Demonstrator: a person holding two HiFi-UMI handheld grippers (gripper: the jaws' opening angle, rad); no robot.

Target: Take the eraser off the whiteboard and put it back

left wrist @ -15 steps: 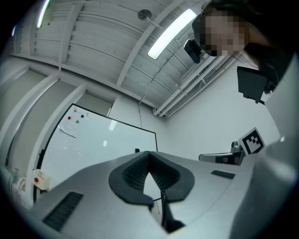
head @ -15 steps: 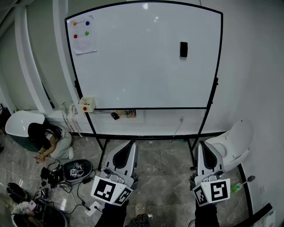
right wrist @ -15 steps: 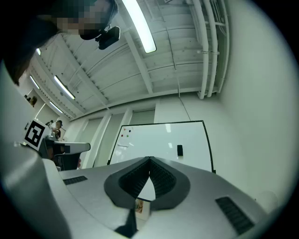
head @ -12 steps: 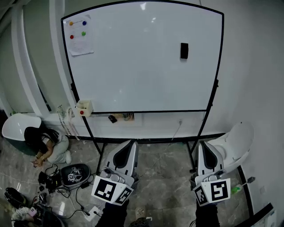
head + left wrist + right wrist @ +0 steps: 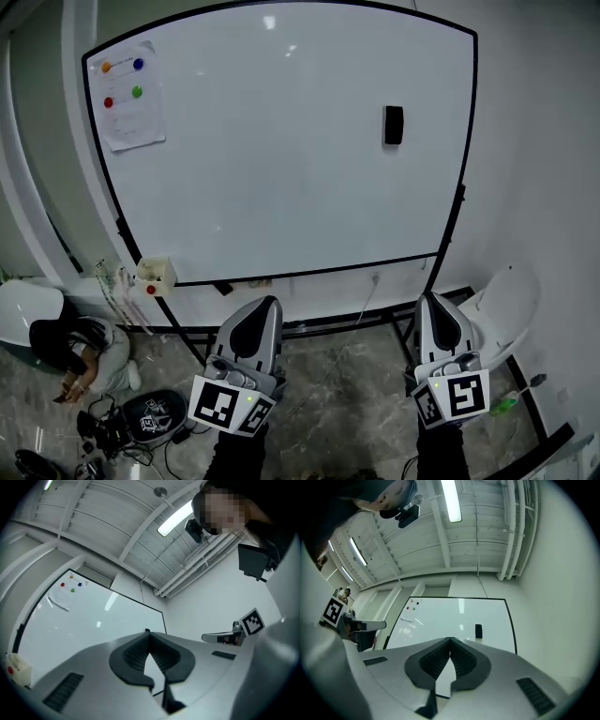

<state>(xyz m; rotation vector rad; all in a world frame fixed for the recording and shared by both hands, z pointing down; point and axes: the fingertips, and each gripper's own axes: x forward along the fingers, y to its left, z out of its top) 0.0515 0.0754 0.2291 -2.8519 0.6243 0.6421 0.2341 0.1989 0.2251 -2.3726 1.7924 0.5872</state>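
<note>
Eraser (image 5: 393, 125) is sitting upright on the whiteboard (image 5: 281, 169), high on its right side. It's near the right frame edge but clear of it, and nothing is touching it.

Right hand-held gripper (image 5: 431, 300) is hovering low in the head view, below the board's bottom rail and well apart from the eraser. In that view the eraser is lying far above it and slightly to the left. In the right gripper view the jaws are sitting together with the pads meeting at the tip and nothing between them. There the eraser is showing just above and right of the jaw tips, far off on the board.

Left hand-held gripper (image 5: 264, 305) is hovering at about the same height, further left and even further from the eraser. In the left gripper view the jaws are also meeting at the tip, empty, and facing the board's left part.

Both are tilting upward toward the board.

Other items:
- A paper sheet (image 5: 125, 94) with four coloured magnets is hanging at the board's top left.
- A small box (image 5: 155, 275) is sitting at the board's lower left corner.
- A person (image 5: 70, 352) is crouching on the floor (image 5: 347, 394) at lower left, beside a tangle of cables.
</note>
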